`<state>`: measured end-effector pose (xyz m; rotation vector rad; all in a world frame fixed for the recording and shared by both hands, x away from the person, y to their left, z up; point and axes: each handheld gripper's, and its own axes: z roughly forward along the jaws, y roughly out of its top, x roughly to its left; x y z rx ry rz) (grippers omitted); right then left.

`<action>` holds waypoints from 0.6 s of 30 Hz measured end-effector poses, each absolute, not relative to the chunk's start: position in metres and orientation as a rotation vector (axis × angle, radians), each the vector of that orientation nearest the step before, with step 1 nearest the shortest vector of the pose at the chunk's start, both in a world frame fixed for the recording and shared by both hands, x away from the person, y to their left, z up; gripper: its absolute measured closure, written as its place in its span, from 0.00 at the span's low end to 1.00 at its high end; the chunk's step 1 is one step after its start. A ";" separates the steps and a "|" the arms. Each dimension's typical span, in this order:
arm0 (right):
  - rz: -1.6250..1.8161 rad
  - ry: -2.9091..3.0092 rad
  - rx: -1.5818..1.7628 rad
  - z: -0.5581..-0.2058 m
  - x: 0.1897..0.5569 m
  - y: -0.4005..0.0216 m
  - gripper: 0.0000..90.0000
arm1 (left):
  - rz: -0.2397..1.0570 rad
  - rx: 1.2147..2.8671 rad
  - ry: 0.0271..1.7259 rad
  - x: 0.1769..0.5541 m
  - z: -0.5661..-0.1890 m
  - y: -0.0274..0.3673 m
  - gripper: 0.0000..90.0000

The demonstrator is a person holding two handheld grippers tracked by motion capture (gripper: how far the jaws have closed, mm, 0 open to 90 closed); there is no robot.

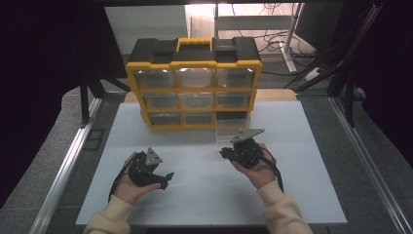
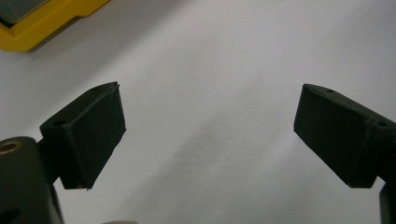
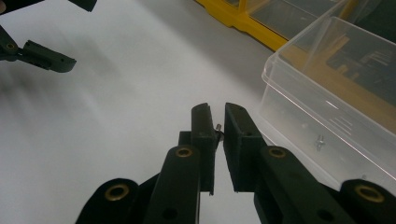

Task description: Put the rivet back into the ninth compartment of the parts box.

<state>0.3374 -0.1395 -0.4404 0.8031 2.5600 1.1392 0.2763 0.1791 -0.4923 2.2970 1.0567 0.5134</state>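
We are pinching a small metal screw [image 3: 218,129] in the right gripper [image 3: 217,122] beside the clear plastic drawer [image 3: 327,93], ready for deposit, while the left gripper [image 2: 208,126] is idling spread.

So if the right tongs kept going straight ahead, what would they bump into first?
Probably the white table top. The right tongs, pinching a tiny screw, point past the clear drawer, which sits off to one side. Depth is hard to judge.
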 end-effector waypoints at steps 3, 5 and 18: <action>1.143 2.558 0.804 -0.441 0.338 -0.139 0.92 | 0.512 2.298 1.056 0.276 -0.493 0.179 0.10; 1.140 2.560 0.806 -0.440 0.338 -0.139 0.92 | 0.513 2.295 1.059 0.277 -0.492 0.180 0.10; 1.149 2.551 0.800 -0.437 0.338 -0.139 0.92 | 0.507 2.303 1.057 0.277 -0.494 0.178 0.10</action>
